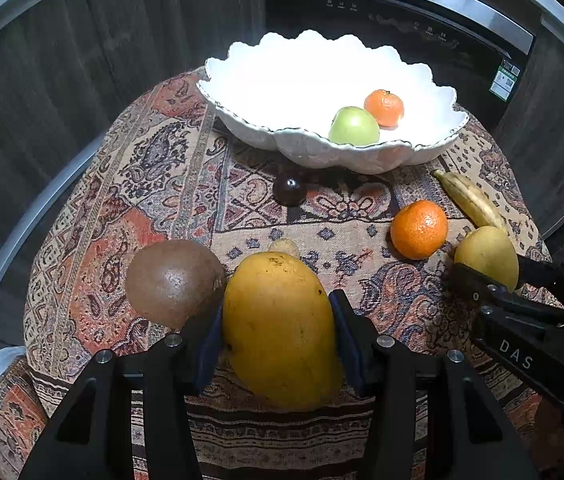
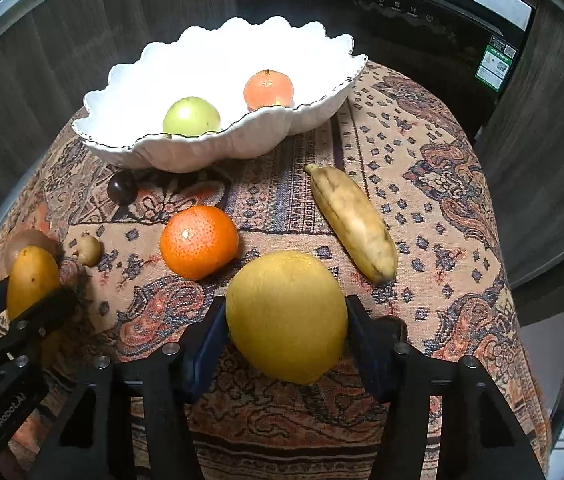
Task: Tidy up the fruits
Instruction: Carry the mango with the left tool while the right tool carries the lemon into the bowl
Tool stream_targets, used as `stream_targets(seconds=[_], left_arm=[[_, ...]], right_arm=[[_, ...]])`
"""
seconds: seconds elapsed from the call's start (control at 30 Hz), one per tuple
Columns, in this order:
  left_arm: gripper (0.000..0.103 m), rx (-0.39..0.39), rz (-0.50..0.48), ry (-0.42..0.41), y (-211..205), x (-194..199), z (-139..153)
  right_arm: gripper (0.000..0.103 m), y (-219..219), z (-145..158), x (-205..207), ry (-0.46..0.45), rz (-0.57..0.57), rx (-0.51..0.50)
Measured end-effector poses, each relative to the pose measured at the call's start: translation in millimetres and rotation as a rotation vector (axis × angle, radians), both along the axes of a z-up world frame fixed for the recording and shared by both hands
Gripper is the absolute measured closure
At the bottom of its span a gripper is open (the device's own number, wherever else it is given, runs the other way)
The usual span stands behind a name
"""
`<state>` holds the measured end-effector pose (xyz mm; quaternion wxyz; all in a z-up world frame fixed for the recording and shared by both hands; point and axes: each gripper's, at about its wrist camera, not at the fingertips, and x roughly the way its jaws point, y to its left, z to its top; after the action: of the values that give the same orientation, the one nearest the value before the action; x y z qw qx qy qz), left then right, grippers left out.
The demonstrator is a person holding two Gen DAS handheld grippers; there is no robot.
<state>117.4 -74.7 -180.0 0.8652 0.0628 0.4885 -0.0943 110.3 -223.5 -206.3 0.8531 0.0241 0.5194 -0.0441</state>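
Note:
My left gripper (image 1: pixel 277 320) is shut on a yellow-orange mango (image 1: pixel 279 328) at the near side of the round table. My right gripper (image 2: pixel 286 320) is shut on a yellow pear-like fruit (image 2: pixel 286 316); it also shows in the left wrist view (image 1: pixel 486 256). A white scalloped bowl (image 1: pixel 241 80) at the far side holds a green apple (image 1: pixel 354 126) and a mandarin (image 1: pixel 384 107). On the cloth lie an orange (image 2: pixel 198 241), a banana (image 2: pixel 356 222), a brown kiwi (image 1: pixel 175 282), a dark plum (image 1: pixel 290 189) and a small tan fruit (image 2: pixel 89 249).
The table is covered with a patterned cloth (image 1: pixel 141 168) that drops off all round. Dark cabinets and a black appliance front (image 1: pixel 402 20) stand behind the table. The left gripper's body (image 2: pixel 9 344) shows at the left of the right wrist view.

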Motion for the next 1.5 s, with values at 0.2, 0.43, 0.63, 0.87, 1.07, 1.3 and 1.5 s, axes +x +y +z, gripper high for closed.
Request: stream_targets(seconds=[0.2, 0.43, 0.63, 0.87, 1.07, 1.3, 1.5], left_arm=[[0.054, 0.001, 0.0, -0.014, 0, -2, 12], [0.054, -0.014, 0.001, -0.031, 1, 3, 30], [0.054, -0.034, 0.012, -0.052, 6, 15, 50], [0.053, -0.035, 0.002, -0.11, 6, 47, 75], [0.053, -0.039, -0.009, -0.151, 2, 80, 88], [0.053, -0.044, -0.03, -0.156, -5, 116, 87], [0.053, -0.048, -0.048, -0.126, -12, 141, 74]], right_arm=[[0.045, -1, 11, -5, -0.018, -0.003, 0.012], [0.046, 2, 36, -2, -0.065, 0.011, 0.015], [0.046, 7, 59, 8, -0.116, 0.023, 0.013], [0.046, 10, 83, 30, -0.172, 0.03, 0.002], [0.046, 6, 98, 53, -0.21, 0.013, -0.003], [0.046, 3, 100, 80, -0.214, 0.002, -0.001], [0.046, 2, 88, 98, -0.188, -0.01, 0.015]])
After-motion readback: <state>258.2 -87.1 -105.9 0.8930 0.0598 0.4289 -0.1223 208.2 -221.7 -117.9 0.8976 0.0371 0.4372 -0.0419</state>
